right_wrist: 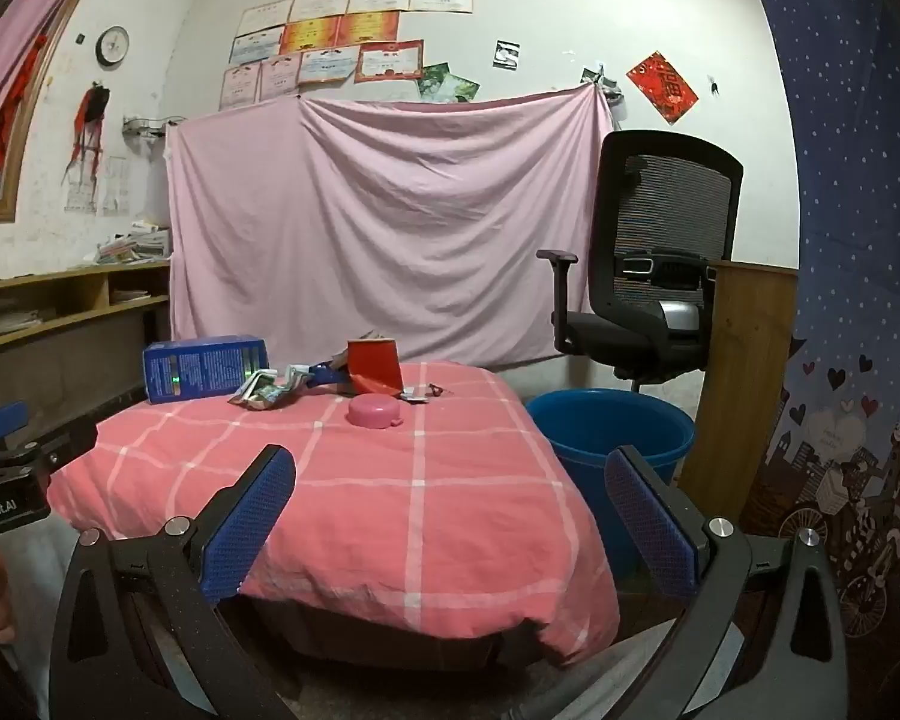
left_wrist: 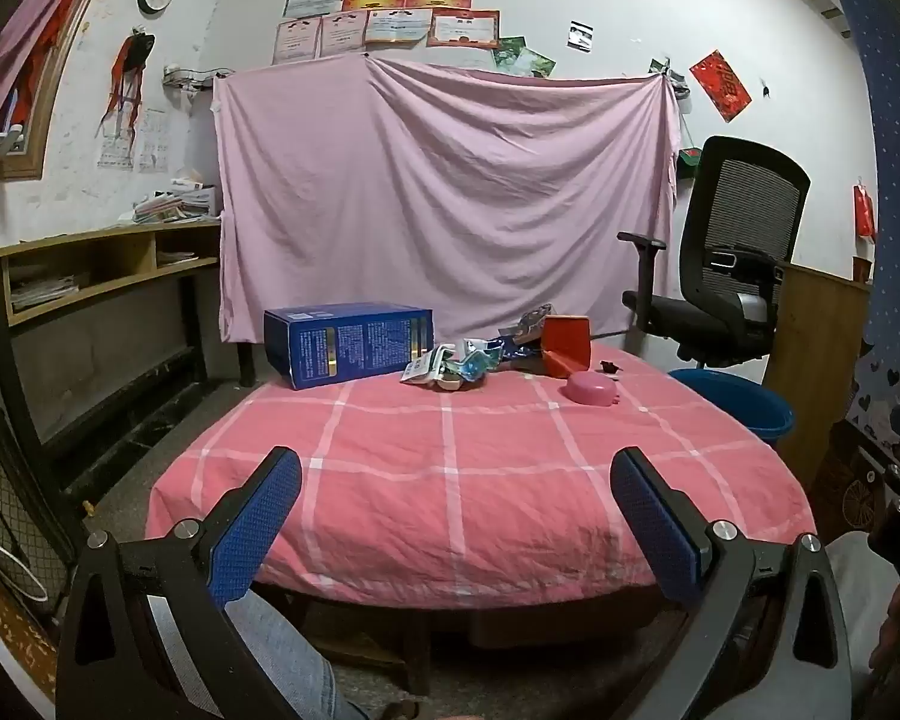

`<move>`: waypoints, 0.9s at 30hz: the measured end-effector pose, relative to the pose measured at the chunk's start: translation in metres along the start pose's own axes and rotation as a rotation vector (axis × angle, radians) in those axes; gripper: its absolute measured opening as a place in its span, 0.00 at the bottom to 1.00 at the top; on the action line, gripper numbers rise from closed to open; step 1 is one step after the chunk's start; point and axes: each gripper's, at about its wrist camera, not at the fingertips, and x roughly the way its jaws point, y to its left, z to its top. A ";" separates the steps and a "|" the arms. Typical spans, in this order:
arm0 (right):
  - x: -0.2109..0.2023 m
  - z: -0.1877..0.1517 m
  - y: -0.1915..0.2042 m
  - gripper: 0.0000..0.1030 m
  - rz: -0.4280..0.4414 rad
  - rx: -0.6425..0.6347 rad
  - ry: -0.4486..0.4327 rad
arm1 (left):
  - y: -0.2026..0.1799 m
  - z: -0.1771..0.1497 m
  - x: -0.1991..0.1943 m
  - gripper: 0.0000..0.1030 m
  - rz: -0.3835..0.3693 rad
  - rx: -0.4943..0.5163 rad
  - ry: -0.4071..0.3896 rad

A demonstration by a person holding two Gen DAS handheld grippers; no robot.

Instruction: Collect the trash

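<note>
As we hold both tools back from the near edge, a table [left_wrist: 480, 480] under a pink checked cloth fills the middle of each view. A pink sheet [left_wrist: 444, 192] hangs on the wall at twelve o'clock, and a black office chair [right_wrist: 654, 264] stands at two o'clock. A blue bucket [right_wrist: 612, 426] sits on the floor just beside the table's right side, at three o'clock. Along the far edge, at eleven o'clock, lies a blue box [left_wrist: 348, 342]; at twelve, crumpled wrappers [left_wrist: 456, 363] touch a red carton [left_wrist: 564, 345]. A pink lid [right_wrist: 375, 411] rests nearer us. Our left gripper [left_wrist: 456, 516] and right gripper [right_wrist: 450, 516] both gape fully wide, holding nothing, well apart from the trash.
</note>
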 end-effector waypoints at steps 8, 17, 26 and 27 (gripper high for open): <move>0.001 0.000 0.000 1.00 -0.001 0.000 0.002 | 0.000 0.000 0.000 0.98 -0.003 -0.003 0.000; 0.003 -0.003 0.000 1.00 -0.001 0.003 0.003 | 0.000 0.000 0.000 0.98 -0.002 -0.004 0.000; 0.003 -0.002 -0.001 1.00 0.000 0.008 0.006 | 0.000 0.000 0.000 0.98 -0.002 -0.003 0.000; 0.003 -0.002 -0.001 1.00 0.000 0.008 0.006 | 0.000 0.000 0.000 0.98 -0.002 -0.003 0.000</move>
